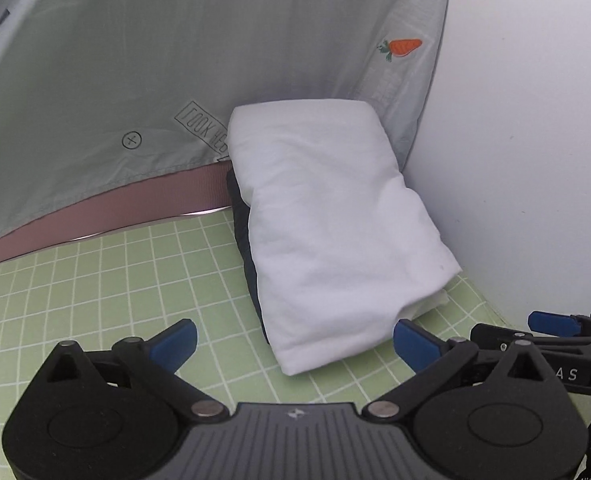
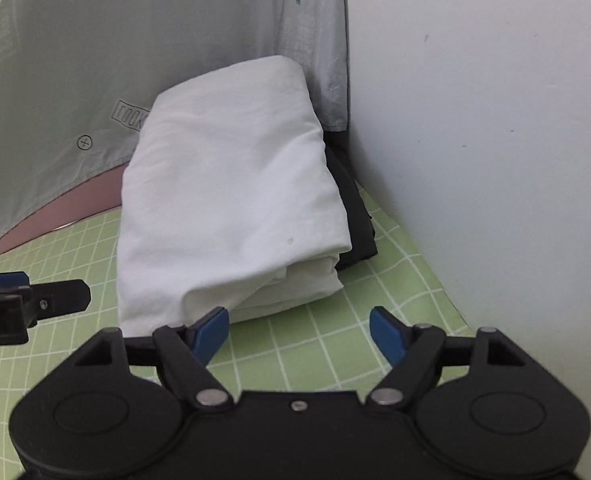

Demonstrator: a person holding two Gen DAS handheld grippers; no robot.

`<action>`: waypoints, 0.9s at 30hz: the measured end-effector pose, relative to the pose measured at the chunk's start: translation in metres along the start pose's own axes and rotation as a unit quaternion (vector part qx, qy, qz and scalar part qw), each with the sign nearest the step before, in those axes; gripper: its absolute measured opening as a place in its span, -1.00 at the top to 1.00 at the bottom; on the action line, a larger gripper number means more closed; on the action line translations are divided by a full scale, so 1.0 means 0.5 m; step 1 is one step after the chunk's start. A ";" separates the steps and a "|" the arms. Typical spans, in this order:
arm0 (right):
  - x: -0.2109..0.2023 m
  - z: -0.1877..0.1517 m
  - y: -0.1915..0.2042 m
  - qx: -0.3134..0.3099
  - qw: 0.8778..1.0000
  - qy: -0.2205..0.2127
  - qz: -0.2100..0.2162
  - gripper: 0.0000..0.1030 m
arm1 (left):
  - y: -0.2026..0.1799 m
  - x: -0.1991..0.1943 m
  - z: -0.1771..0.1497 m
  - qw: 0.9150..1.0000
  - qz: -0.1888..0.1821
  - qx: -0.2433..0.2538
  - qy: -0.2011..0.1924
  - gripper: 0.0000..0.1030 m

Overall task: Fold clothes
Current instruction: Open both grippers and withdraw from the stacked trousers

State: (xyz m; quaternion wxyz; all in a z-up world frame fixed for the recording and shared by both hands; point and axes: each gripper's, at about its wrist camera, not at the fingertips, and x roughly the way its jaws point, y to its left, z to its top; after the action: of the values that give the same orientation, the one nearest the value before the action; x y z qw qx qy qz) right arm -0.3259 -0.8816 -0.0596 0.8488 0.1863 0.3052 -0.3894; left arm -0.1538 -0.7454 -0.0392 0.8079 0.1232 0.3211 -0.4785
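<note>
Pale grey fabric, a hanging cloth [image 1: 175, 60] printed with a small orange carrot [image 1: 403, 47], fills the background beside a white wall [image 1: 535, 140]. Below it lies my work surface, a green gridded mat [image 1: 115, 280]. On the mat, in the corner against the cloth and near the wall, sits the folded white garment [image 1: 335, 220], stacked on a folded dark garment [image 2: 355, 216] whose edge shows underneath. My left gripper [image 1: 295, 344] is released, jaws spread wide to either side of the stack's near end, pads not pressing it. My right gripper [image 2: 299, 330] is likewise released, empty; its left pad [image 2: 211, 330] sits just at the stack's near edge.
</note>
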 end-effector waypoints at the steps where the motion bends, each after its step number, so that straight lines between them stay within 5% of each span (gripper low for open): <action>1: -0.028 -0.009 0.002 -0.004 1.000 -0.006 0.000 -0.67 | -0.005 -0.024 -0.010 1.000 -0.002 0.004 -0.003 -1.00; 5: -0.126 -0.042 0.012 -0.012 1.000 -0.026 0.003 -0.88 | -0.023 -0.107 -0.052 1.000 -0.009 0.015 -0.009 -1.00; 12: -0.243 -0.105 0.022 -0.006 0.999 -0.039 0.002 -0.90 | -0.056 -0.216 -0.119 0.999 -0.003 0.045 -0.025 -1.00; 27: -0.336 -0.164 0.022 -0.005 0.999 -0.052 0.000 -0.90 | -0.084 -0.302 -0.166 0.998 -0.011 0.050 -0.037 -1.00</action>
State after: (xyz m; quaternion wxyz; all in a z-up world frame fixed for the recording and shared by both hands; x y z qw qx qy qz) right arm -0.4337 -0.7372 -0.0084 0.8647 0.1615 0.2623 -0.3967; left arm -0.2736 -0.6203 -0.0019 0.8066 0.1420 0.2682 -0.5072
